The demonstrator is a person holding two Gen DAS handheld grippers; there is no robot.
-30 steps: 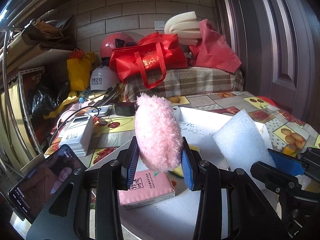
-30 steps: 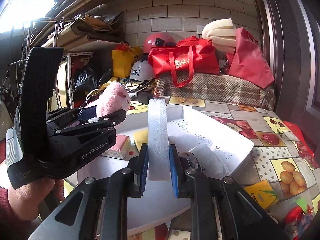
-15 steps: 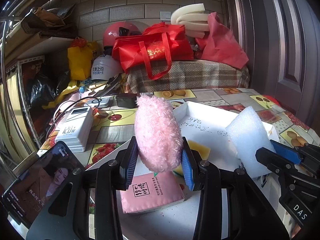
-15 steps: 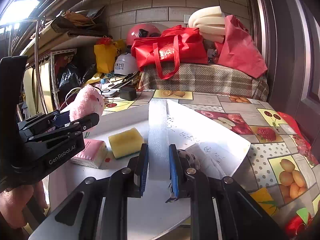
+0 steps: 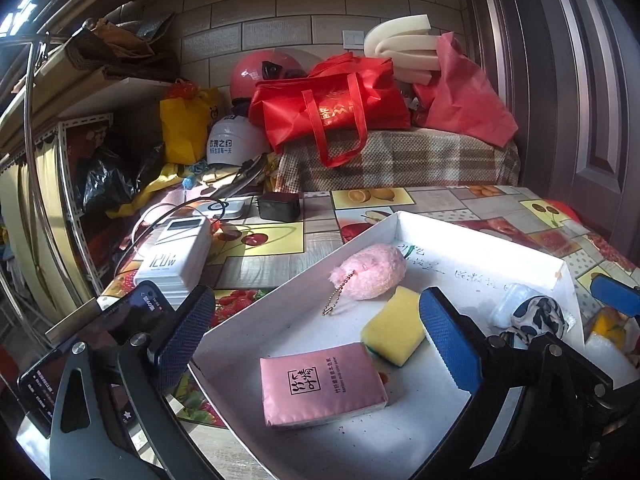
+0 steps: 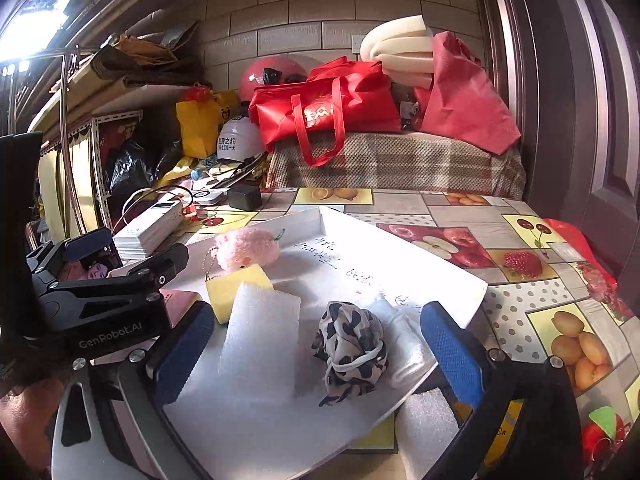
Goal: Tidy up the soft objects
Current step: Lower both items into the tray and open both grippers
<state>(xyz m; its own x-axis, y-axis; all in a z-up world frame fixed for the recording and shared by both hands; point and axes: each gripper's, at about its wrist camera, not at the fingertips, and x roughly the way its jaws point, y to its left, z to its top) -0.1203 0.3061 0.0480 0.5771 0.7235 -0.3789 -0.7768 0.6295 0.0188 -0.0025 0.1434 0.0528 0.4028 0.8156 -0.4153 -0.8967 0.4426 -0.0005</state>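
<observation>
1. Left claw [image 5: 320, 340] is opening, its jaws spread wide with nothing pinched; the pink tissue pack [image 5: 322, 384] lies in the white tray [image 5: 480, 240] between and just below the blue pads [image 5: 450, 344]
2. Beyond that claw, the yellow sponge [image 5: 394, 330] touches the pack's far corner, and the pink plush ball [image 5: 370, 272] with its bead chain lies further in, beside the sponge
3. Right claw [image 6: 316, 354] is also opening, jaws wide and empty; the white foam block [image 6: 260, 344] and the leopard-print cloth bundle [image 6: 350, 346] lie side by side in the tray between its pads, touching neither
4. Right wrist view alone shows the foam block whole, the person's hand [image 6: 24, 412] on the left tool, and a foam piece [image 6: 432, 428] under the tray's near edge
5. Left wrist view alone shows the tissue pack whole and a phone [image 5: 92, 336] on the bench [image 5: 440, 200] beside the tray
</observation>
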